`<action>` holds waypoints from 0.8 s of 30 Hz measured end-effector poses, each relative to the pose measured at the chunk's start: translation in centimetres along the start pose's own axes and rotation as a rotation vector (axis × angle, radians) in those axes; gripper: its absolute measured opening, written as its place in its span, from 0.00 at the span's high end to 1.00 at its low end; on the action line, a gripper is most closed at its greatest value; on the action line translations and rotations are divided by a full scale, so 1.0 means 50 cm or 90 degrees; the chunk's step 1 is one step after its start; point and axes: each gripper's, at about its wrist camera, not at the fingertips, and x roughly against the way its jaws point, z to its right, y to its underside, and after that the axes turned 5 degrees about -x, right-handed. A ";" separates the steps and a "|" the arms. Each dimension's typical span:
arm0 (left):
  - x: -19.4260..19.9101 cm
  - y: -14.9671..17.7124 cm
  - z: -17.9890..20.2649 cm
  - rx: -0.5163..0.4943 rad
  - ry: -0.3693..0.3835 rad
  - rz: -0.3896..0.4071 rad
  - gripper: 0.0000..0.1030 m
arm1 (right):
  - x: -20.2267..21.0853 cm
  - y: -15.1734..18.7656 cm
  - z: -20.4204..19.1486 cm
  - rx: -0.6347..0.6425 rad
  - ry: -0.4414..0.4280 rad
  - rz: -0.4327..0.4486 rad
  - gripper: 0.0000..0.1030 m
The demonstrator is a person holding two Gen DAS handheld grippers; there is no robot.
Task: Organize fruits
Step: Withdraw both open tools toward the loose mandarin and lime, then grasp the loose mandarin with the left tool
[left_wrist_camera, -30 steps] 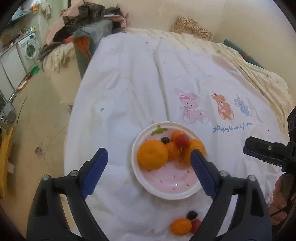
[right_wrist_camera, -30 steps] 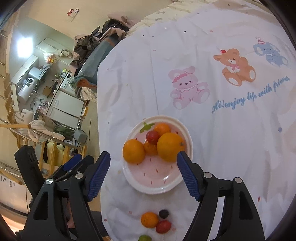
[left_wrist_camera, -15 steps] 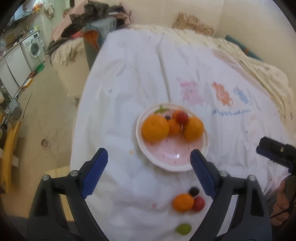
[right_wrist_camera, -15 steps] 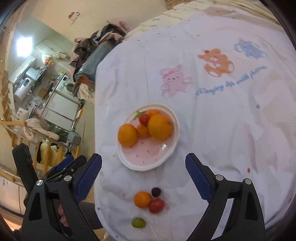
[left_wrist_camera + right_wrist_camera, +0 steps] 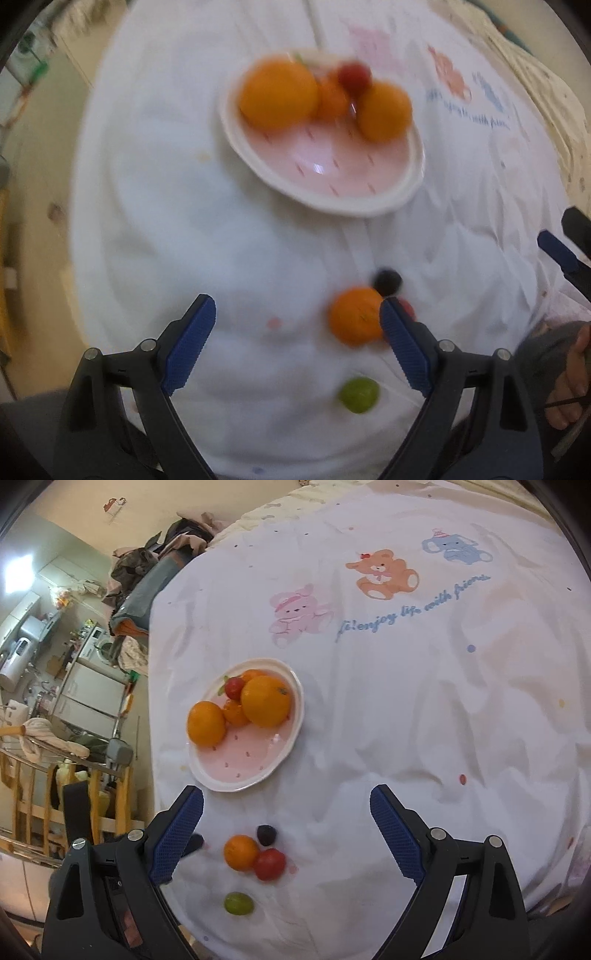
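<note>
Small orange point(image 5: 241, 852): light, firm, prone to rolling; grasp across widest middle. Left gripper point(image 5: 297, 319) spread, empty; right gripper point(image 5: 286, 810) likewise.

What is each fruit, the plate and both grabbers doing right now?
Plate: on the white cloth, partly filled.
Two big oranges: on the plate.
Small orange: loose on the cloth.
Red tomato: touching the small orange.
Dark grape: beside them.
Green grape: alone, nearest.
Left gripper: open, empty.
Right gripper: open, empty.

White cartoon-print sheet point(image 5: 406, 709), heaped clothes point(image 5: 155, 565), washing machine point(image 5: 96, 647) beyond.
</note>
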 end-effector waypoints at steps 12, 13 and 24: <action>-0.068 0.001 0.063 -0.006 0.016 -0.085 0.42 | 0.014 -0.006 0.018 0.015 0.020 0.016 0.09; -0.072 0.000 0.064 -0.002 0.026 -0.089 0.49 | 0.014 -0.006 0.019 0.015 0.020 0.016 0.09; -0.078 -0.006 0.061 0.002 0.063 -0.101 0.61 | -0.001 -0.010 0.012 0.020 0.024 0.008 0.09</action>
